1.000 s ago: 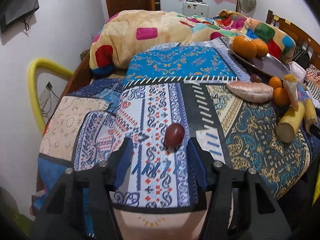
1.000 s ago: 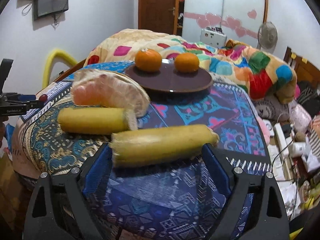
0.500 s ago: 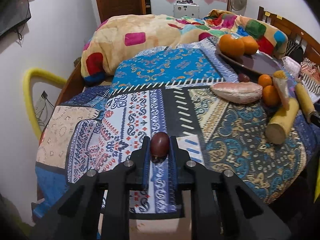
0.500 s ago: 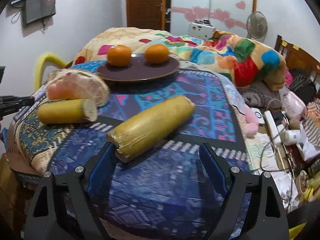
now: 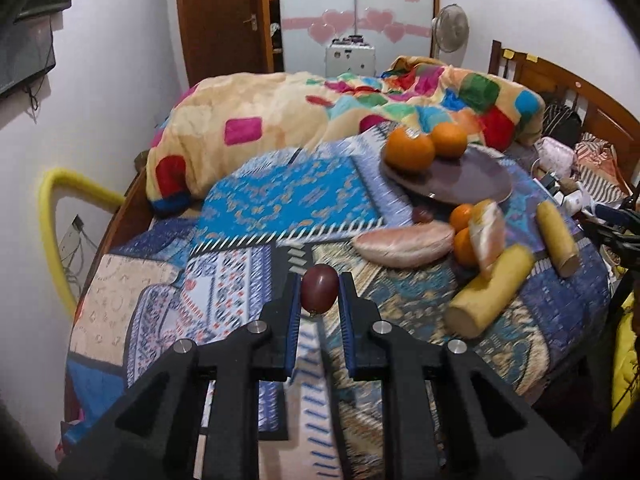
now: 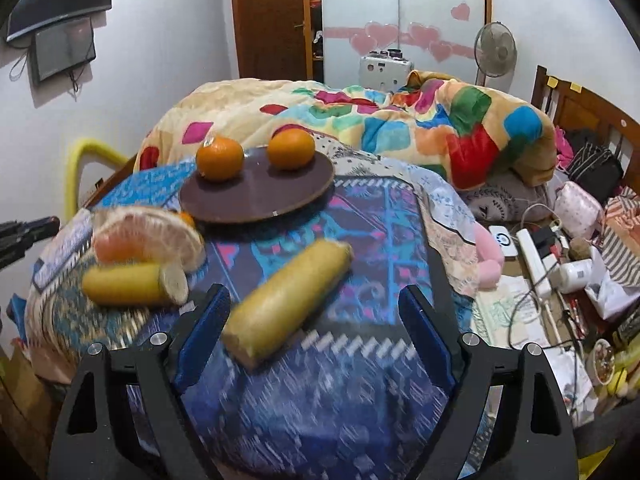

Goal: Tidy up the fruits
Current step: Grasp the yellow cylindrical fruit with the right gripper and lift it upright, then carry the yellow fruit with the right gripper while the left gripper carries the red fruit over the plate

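Pinching the dark red fruit (image 5: 319, 288), left gripper (image 5: 319, 294) now lifted off the bedspread (image 5: 248, 280), right gripper (image 6: 316, 312) spread.

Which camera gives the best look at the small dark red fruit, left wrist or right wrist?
The left wrist view. There the dark red fruit sits centred and close, clamped between the left gripper pads, clear of the patterned cloth. The right wrist view doesn't show that fruit at all.

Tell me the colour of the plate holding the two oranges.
Dark brown plate, clearest in the right wrist view.
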`<action>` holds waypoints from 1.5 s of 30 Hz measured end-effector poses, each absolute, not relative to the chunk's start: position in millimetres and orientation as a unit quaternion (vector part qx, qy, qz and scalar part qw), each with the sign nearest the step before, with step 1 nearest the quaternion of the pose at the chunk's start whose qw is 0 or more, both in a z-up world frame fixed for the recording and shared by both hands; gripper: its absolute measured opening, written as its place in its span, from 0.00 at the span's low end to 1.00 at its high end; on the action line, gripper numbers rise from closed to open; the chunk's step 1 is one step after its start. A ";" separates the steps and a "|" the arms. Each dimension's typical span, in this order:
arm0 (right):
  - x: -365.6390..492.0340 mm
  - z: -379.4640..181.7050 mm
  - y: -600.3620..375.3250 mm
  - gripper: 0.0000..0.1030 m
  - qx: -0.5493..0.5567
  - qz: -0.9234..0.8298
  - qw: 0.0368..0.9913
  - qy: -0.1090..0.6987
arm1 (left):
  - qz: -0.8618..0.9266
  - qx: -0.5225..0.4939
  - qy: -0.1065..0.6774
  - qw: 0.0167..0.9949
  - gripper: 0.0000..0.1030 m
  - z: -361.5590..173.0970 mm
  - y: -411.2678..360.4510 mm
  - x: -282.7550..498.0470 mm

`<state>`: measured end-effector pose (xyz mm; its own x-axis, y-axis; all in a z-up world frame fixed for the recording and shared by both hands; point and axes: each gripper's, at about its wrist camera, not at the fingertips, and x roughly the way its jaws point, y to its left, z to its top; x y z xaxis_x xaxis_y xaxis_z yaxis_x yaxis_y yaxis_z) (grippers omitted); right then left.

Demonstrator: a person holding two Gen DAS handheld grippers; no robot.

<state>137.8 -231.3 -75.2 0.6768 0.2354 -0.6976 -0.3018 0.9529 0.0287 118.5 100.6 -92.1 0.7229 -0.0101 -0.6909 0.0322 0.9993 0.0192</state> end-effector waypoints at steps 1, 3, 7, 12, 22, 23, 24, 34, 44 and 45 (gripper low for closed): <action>141.8 -77.1 -229.6 0.82 -0.042 0.147 0.913 0.377 | -0.013 0.017 0.369 0.929 0.18 -90.9 97.4 119.4; 153.7 -84.4 -222.9 0.82 -0.039 0.148 0.907 0.391 | -0.018 0.020 0.365 0.931 0.18 -88.8 90.7 122.4; 175.0 -108.4 -217.9 0.67 -0.015 0.147 0.885 0.441 | -0.036 0.020 0.360 0.932 0.18 -87.6 78.9 128.7; 178.2 -117.6 -212.3 0.58 -0.018 0.148 0.882 0.448 | -0.049 0.021 0.362 0.931 0.18 -90.6 69.6 140.7; 170.5 -109.1 -204.3 0.37 -0.075 0.189 0.877 0.436 | -0.065 0.018 0.370 0.926 0.18 -96.6 48.2 168.1; 170.0 -108.1 -205.2 0.37 -0.075 0.190 0.877 0.434 | -0.066 0.017 0.371 0.926 0.18 -96.7 46.6 170.6; 170.0 -106.9 -206.3 0.36 -0.074 0.192 0.878 0.432 | -0.067 0.016 0.371 0.926 0.18 -96.2 45.0 173.2; 175.1 -73.6 -215.8 0.35 -0.052 0.205 0.898 0.385 | -0.080 0.009 0.366 0.927 0.18 -84.2 29.2 201.3; 194.5 -46.0 -212.0 0.35 -0.042 0.215 0.915 0.340 | -0.089 0.017 0.371 0.924 0.18 -85.5 13.5 234.5; 197.2 -43.8 -209.8 0.35 -0.046 0.214 0.916 0.335 | -0.088 0.017 0.372 0.924 0.18 -86.0 12.1 237.2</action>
<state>197.2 -209.8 -43.8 0.6840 0.3611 -0.6338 -0.4233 0.9041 0.0583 237.2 12.1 -86.0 0.7069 -0.1504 -0.6911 0.1764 0.9837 -0.0337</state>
